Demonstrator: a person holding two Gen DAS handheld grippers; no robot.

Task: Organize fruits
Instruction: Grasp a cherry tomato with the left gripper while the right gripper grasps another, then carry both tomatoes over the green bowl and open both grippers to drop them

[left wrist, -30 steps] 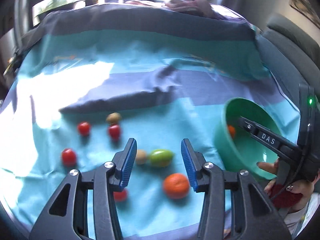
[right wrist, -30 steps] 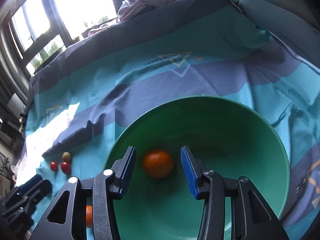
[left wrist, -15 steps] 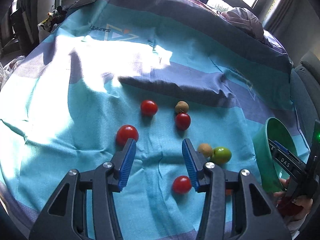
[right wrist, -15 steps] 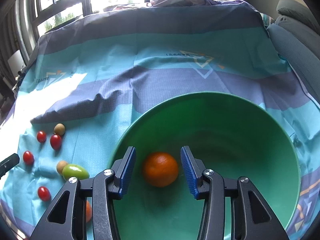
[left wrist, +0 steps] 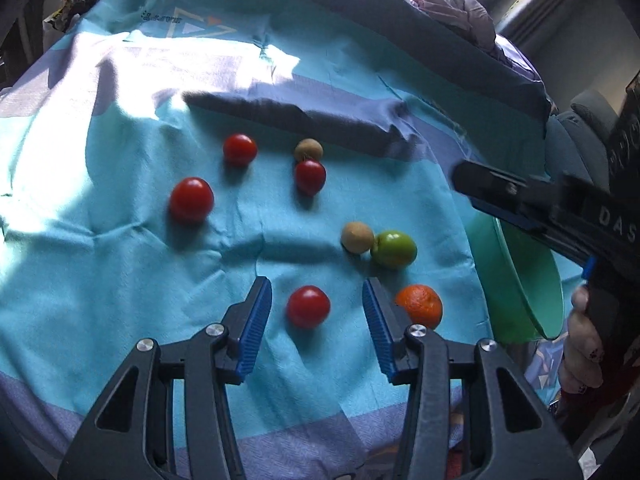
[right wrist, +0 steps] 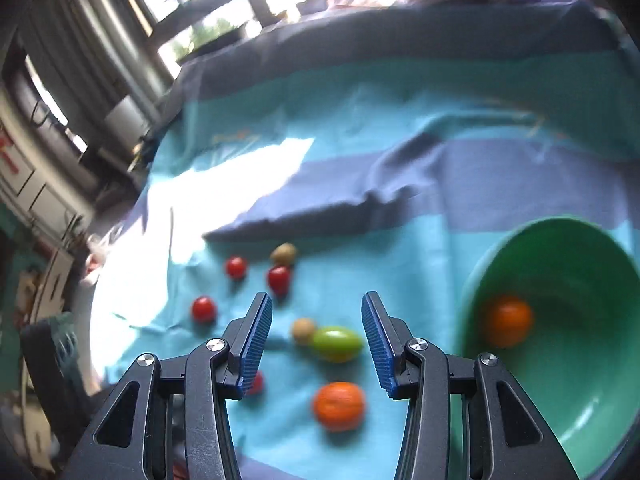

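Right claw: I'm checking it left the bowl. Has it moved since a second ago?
Yes. The right claw has swung left off the green bowl, now over the green fruit.

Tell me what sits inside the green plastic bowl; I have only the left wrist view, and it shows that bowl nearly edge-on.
Observer: The right wrist view looks into the green plastic bowl. It holds one round orange fruit, and nothing else shows inside.
Operator: Report the right gripper's jaws; I see it only from the side.
Observer: The right gripper is open with nothing gripped. An oval green fruit lies on the turquoise cloth beyond the jaws, untouched.
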